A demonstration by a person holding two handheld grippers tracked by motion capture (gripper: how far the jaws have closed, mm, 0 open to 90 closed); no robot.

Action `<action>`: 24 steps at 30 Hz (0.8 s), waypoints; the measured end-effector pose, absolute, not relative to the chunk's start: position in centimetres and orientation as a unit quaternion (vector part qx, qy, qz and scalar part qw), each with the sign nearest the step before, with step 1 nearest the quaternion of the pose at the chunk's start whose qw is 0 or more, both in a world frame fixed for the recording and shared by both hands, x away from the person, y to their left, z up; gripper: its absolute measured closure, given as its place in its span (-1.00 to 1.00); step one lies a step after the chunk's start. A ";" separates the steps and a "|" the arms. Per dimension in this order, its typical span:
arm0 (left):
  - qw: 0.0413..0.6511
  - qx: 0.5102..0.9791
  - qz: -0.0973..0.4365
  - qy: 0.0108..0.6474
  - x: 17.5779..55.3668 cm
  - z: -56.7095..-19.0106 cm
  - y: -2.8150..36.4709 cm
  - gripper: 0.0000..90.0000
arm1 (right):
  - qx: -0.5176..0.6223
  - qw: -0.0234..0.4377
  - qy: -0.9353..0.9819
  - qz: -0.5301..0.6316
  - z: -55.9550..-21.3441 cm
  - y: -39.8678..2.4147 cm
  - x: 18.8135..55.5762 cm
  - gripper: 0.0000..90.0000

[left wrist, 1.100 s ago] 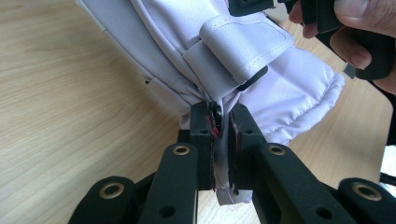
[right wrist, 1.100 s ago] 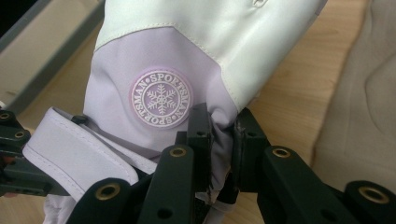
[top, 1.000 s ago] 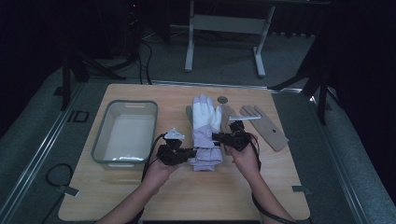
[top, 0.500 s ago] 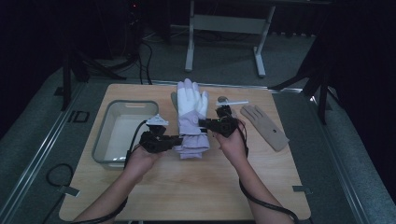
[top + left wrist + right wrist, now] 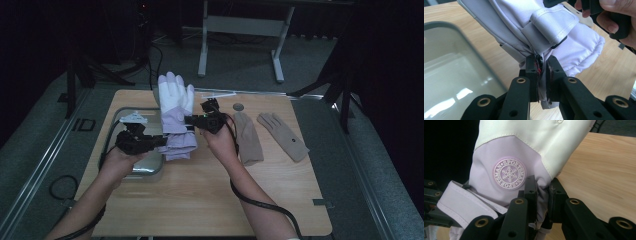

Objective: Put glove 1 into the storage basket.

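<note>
Both grippers pinch the lilac ski glove (image 5: 176, 120) and hold it up over the table (image 5: 210, 200), the left gripper (image 5: 161, 141) clamped on its cuff beside the tray (image 5: 146, 170), the right gripper (image 5: 189, 119) on its side.

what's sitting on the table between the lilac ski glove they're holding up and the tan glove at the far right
Another tan glove lies flat between the lilac ski glove and the far tan glove, in the high view.

"sportsman" around a snowflake on the glove's (image 5: 529, 152) round lilac badge (image 5: 509, 173)
</note>
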State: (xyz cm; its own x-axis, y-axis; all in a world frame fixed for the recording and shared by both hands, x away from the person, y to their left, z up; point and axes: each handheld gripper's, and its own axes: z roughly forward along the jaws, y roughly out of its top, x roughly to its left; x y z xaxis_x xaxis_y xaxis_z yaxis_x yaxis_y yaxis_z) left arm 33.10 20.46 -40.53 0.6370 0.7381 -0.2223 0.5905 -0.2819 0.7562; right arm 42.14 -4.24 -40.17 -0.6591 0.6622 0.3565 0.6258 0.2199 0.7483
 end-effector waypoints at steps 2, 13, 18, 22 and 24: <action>0.426 0.795 0.088 0.422 32.9 -40.3 21.6 0.84 | 0.408 0.017 0.782 0.471 -40.1 -3.0 42.2 0.77; 0.400 0.796 0.099 0.443 32.3 -39.6 27.6 0.84 | 0.398 -0.009 0.779 0.484 -40.5 3.6 42.5 0.77; 0.387 0.796 0.091 0.457 32.1 -40.4 30.0 0.84 | 0.392 -0.008 0.786 0.478 -41.5 6.5 42.3 0.77; 0.377 0.795 0.075 0.470 32.4 -42.1 30.8 0.84 | 0.396 -0.011 0.792 0.465 -43.0 7.8 42.3 0.77; 0.369 0.796 0.064 0.475 32.6 -43.0 30.9 0.84 | 0.402 -0.013 0.793 0.456 -44.1 8.1 42.3 0.77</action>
